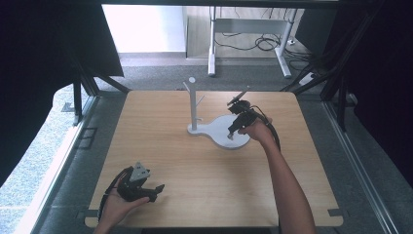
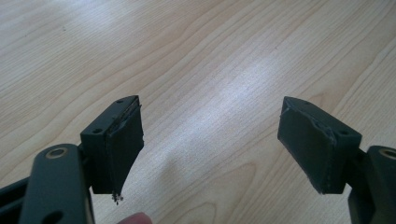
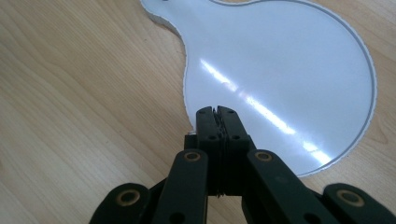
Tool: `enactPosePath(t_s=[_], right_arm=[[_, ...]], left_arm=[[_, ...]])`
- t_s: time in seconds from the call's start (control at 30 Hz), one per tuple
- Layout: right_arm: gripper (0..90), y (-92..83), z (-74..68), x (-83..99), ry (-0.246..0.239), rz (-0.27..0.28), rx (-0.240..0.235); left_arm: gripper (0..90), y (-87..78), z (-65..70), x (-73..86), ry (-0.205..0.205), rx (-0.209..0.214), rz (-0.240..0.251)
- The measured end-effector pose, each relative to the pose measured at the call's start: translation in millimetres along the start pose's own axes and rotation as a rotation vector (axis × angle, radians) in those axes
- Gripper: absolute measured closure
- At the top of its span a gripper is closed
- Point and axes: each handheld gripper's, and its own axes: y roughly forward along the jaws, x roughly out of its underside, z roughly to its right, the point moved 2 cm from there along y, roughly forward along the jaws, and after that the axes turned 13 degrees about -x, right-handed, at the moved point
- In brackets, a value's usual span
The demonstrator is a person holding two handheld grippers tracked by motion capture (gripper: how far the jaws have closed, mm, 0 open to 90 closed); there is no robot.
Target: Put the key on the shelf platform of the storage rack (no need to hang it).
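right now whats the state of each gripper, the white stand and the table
left gripper: jaws wide open, nothing between them, over bare wood near the table's front edge
right gripper: jaws shut, nothing visibly held, tips over the stand's round base
white stand: upright, pegs bare, base flat on the table
table: wooden top, only the stand stands on it
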Motion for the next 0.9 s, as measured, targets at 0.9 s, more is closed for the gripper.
enactPosePath(t_s=[0.9], right_arm=[[89.9,28.2,26.3,-13.0,0.062,0.019,0.041]], left_arm=[[22.5,-1.0,-2.0,0.3,-0.009,0.001,0.006]])
